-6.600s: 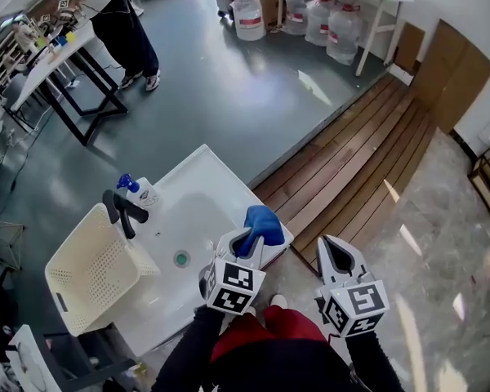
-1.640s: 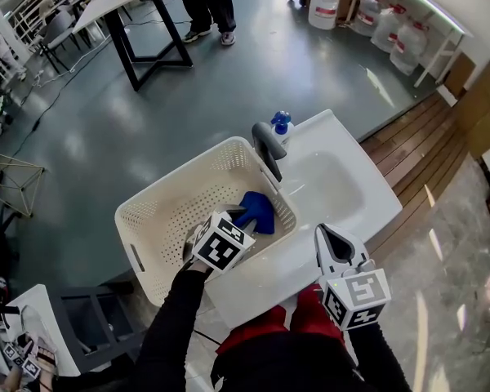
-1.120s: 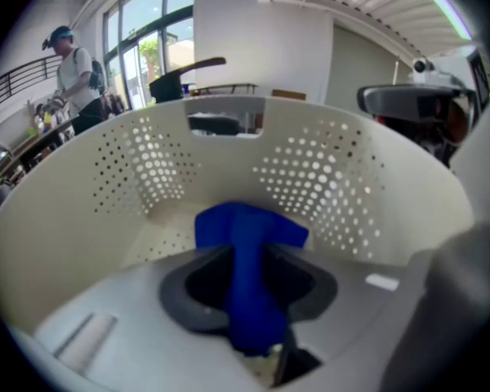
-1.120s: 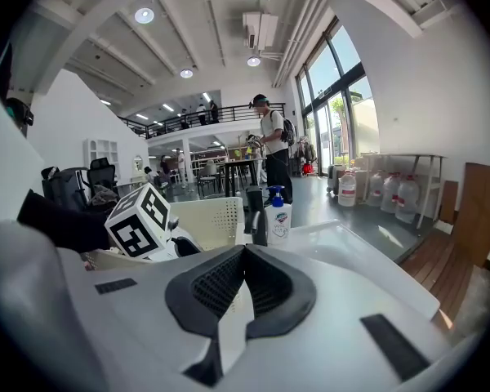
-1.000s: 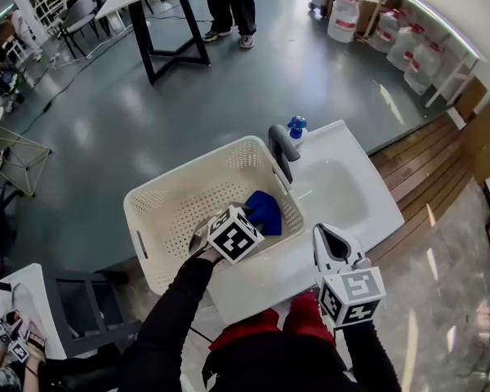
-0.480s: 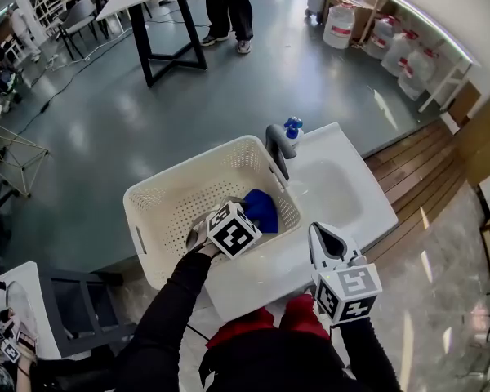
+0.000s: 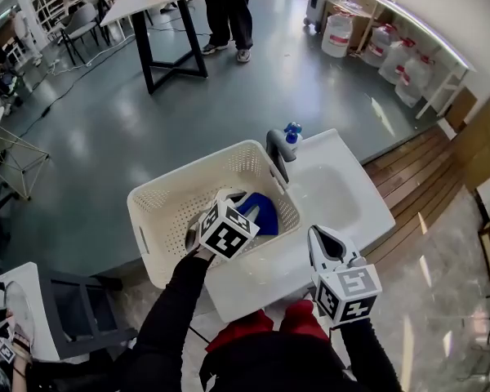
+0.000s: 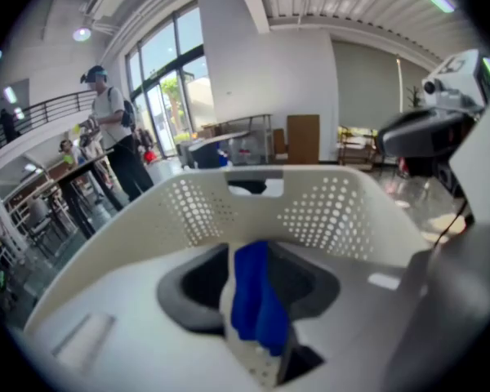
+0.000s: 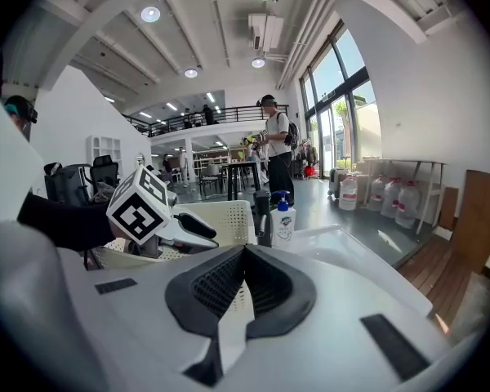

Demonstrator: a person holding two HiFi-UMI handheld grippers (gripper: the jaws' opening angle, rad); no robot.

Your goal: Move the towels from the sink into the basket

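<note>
**Currently: towel (image 7: 261,213) in basket (image 7: 147,219), left gripper (image 7: 233,202) jaws apart**

1. Sink (image 7: 343,194): white moulded unit with a shallow basin. It stands on a grey floor beside a strip of wooden decking.
2. Basket: white, with perforated walls and a cut-out handle in the end wall. It stands just beside the basin on the faucet (image 7: 278,149) side, to the left of the sink in the head view.
3. Left gripper: held over the basket interior, pointing down into it. Its jaws stand apart and have just been closing slightly. In the left gripper view the towel shows in the gap between them, and neither pad presses on it.
4. Right gripper (image 7: 320,237): held over the front edge of the sink, apart from the basket contents. Its jaws are together, tips meeting, with nothing between them.
5. Faucet: dark grey, upright at the sink's edge, close to the basket rim.
6. Towel: blue and crumpled, lying on the basket floor at the end nearest the faucet.
7. Soap bottle (image 7: 291,133): pump type with a blue head, just beside the faucet.
</note>
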